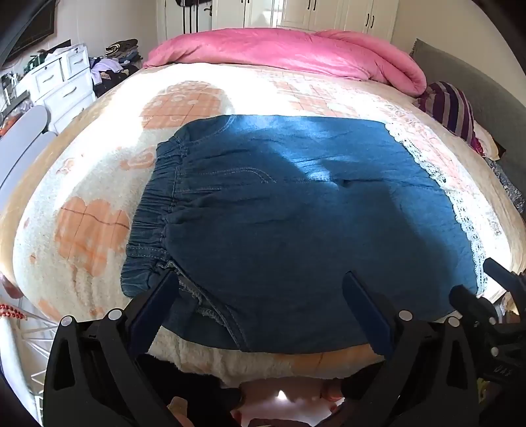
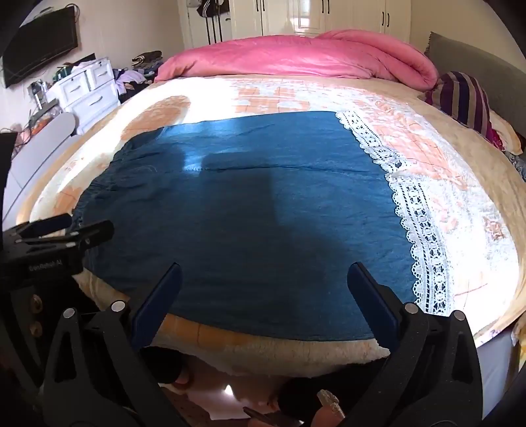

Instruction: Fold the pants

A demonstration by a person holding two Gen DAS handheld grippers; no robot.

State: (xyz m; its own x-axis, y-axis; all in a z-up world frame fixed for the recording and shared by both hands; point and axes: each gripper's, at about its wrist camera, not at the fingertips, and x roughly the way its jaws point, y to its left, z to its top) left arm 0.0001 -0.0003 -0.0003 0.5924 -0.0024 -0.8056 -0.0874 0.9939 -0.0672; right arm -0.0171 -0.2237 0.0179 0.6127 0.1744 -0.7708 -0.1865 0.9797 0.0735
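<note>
While both tools [image 1: 261, 284] [image 2: 264, 274] gape, pants [image 1: 279, 203] lie crosswise, waistband left, lace hems right.

This is a bedroom in a home. A large bed [image 2: 476, 184] fills most of both views, spread with a fleecy cream and orange blanket [image 1: 82, 184], with a rolled pink duvet [image 1: 279, 52] across the upper middle and a striped pillow [image 2: 460, 95] at the right against a grey headboard [image 2: 486, 65]. At the upper left stand white drawers [image 1: 62, 88] beside heaped clothes [image 1: 108, 65], and a dark wall-mounted television [image 2: 39, 46]. White wardrobe doors [image 2: 328, 16] line the top of the frame.
</note>
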